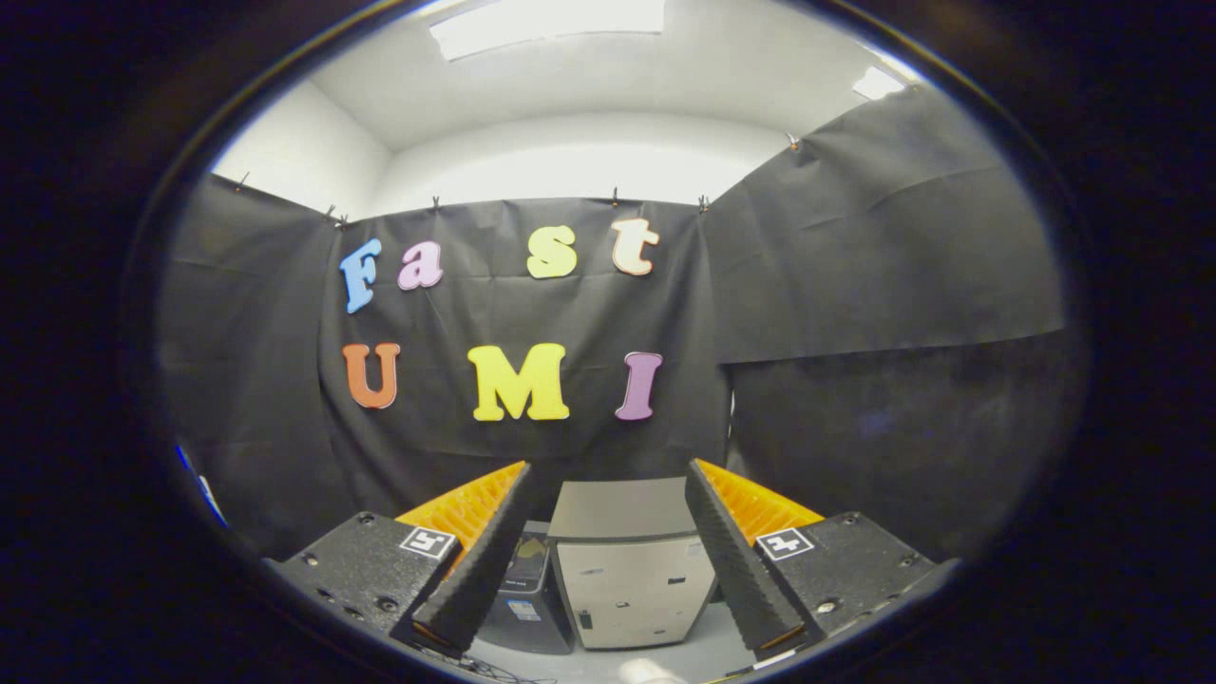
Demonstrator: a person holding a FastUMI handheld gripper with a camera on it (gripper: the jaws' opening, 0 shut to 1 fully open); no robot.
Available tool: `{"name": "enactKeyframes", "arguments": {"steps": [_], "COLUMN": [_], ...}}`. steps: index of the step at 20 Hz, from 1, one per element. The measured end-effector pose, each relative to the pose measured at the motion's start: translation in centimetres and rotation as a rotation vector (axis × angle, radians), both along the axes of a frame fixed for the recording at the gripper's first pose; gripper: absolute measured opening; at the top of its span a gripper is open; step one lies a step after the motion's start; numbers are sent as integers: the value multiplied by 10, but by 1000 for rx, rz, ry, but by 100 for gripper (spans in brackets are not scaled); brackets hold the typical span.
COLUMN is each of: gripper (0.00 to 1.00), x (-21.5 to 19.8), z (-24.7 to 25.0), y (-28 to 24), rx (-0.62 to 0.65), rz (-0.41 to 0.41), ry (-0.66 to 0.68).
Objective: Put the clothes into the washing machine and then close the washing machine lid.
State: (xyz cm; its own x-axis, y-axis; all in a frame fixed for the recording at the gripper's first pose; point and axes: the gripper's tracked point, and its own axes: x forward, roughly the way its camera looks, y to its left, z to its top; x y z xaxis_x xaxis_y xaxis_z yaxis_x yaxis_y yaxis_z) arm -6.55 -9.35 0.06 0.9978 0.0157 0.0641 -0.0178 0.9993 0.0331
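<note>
Jaws spread wide, gripping nothing; gripper (608, 560) is held level, looking at the booth wall. Washing machine (632, 570) sits bottom center of frame, between the fingers and beyond them, on a pale surface (703, 655). Its dark lid (622, 508) lies flat, looks closed. Dark box (527, 594) touches its left side. Can't spot any clothes. Could be inside already or out of frame; lid down fits both.
</note>
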Motion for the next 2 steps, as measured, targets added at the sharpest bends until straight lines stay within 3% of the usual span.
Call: {"name": "enactKeyframes", "arguments": {"steps": [2], "gripper": [100], "x": [-1], "z": [-4], "y": [4], "rx": [18], "rz": [5], "ry": [14]}}
